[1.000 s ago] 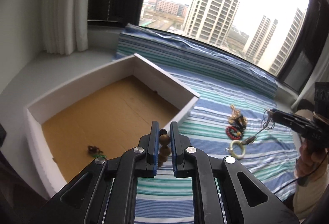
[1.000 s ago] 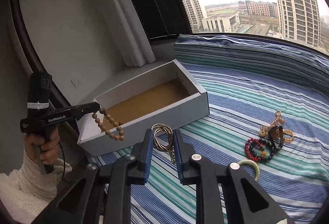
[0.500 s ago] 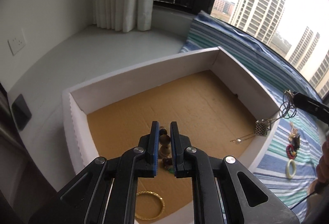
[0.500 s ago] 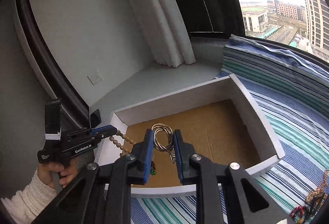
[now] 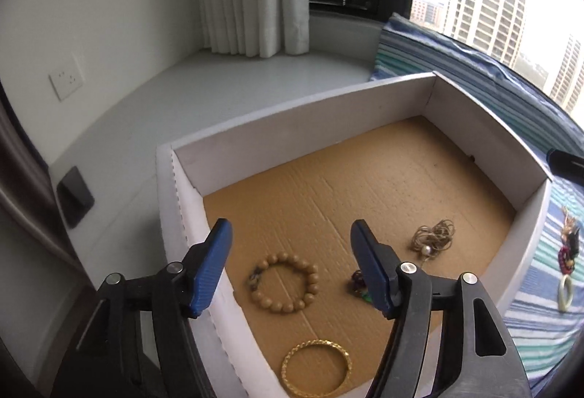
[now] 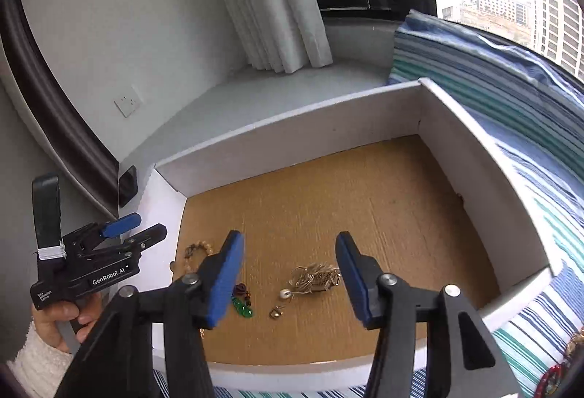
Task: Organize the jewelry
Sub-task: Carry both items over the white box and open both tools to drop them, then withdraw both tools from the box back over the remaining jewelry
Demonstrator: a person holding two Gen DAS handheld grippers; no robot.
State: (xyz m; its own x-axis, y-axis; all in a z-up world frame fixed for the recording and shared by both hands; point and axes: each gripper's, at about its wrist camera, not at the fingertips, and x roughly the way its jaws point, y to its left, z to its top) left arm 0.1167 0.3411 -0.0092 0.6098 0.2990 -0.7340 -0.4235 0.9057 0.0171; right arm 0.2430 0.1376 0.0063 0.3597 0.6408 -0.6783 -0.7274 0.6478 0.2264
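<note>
On left tool (image 6: pixel 137 228), "GenRobot.AI", jaws apart

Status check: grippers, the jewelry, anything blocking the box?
Left gripper open, right gripper open, both empty. Wooden bead bracelet and chain necklace lie in box. More jewelry on striped cloth. Nothing blocking.

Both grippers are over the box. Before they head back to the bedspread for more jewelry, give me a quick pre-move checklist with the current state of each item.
1. Left gripper open, holding nothing: ok.
2. Right gripper open, holding nothing: ok.
3. Wooden bead bracelet flat on the box floor: ok.
4. Chain necklace lies inside the box, off the fingers: ok.
5. Pieces left on the striped bedspread, including the pale ring: ok.
6. Necklace untangled: cannot tell.
</note>
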